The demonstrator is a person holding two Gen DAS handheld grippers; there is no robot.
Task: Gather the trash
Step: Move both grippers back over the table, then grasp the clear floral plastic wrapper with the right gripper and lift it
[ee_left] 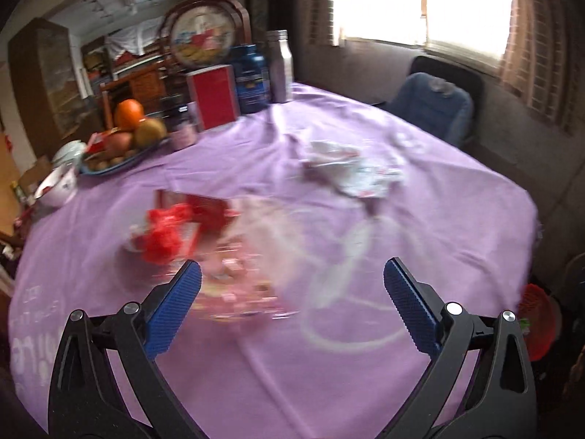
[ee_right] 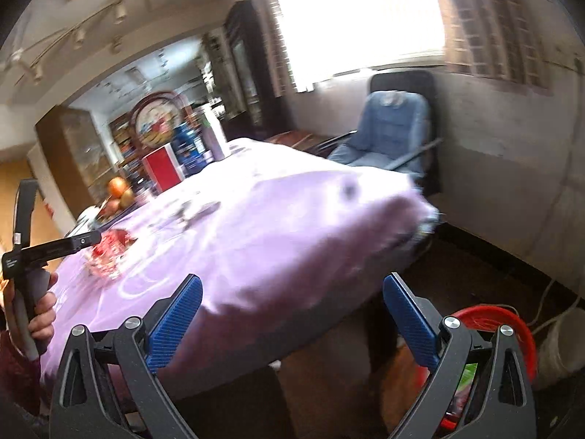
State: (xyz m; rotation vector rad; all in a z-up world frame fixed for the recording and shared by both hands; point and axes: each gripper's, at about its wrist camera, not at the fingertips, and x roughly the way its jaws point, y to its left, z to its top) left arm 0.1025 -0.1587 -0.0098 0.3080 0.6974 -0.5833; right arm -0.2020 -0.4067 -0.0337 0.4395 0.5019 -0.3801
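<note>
Through the left wrist camera, your left gripper (ee_left: 292, 278) has its blue pads spread wide with nothing clamped between them; it hangs over a table under a purple cloth (ee_left: 256, 366). Just ahead of the left pad, at about eleven o'clock from the fingertips, lies a blurred heap of trash: a crumpled red wrapper (ee_left: 164, 236) against a red carton (ee_left: 212, 210), with a clear plastic bag (ee_left: 256, 256) of pinkish scraps spreading toward the gap between the pads. Further off at one o'clock sits a crumpled white wrapper (ee_left: 351, 173) with red print. At the far edge, around eleven o'clock, stand a red box (ee_left: 215, 97), a blue jar (ee_left: 252, 78) and a silver bottle (ee_left: 281, 67), with a plate of fruit (ee_left: 124, 139) at ten o'clock. A red basket (ee_left: 537, 322) shows beyond the table edge at three o'clock. Through the right wrist camera, your right gripper (ee_right: 292, 292) is likewise wide open and holds nothing, aimed at the near corner of the purple cloth (ee_right: 274, 237). The red trash pile (ee_right: 109, 248) is at ten o'clock on the table. Your left hand (ee_right: 40, 314) grips its tool's handle at nine o'clock. The red basket (ee_right: 490, 318) sits on the floor at four o'clock, partly behind the right finger; a blue chair (ee_right: 387, 131) stands at one o'clock.
</note>
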